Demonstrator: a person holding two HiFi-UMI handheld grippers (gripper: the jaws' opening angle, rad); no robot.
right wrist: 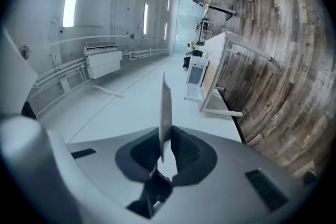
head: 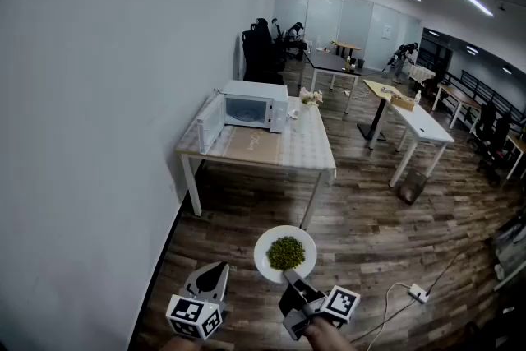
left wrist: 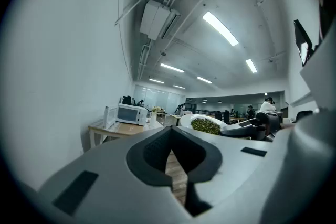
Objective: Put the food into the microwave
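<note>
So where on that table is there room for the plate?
Free: the mat in front of the microwave and the bare right side of the table. Crowded: left end at the open door, and the far corner with small items.

- The plate is white and round, held level in the air at its 6 o'clock rim by the right claw. In the right gripper view it shows edge-on as a thin pale blade, with the pads pressing on either face.
- The food is a heap of small green pieces at the middle of the plate.
- The microwave is white and stands upright on the worktop, at 12 o'clock from the plate and well apart from it.
- Its door is swung wide open toward 9 o'clock.
</note>
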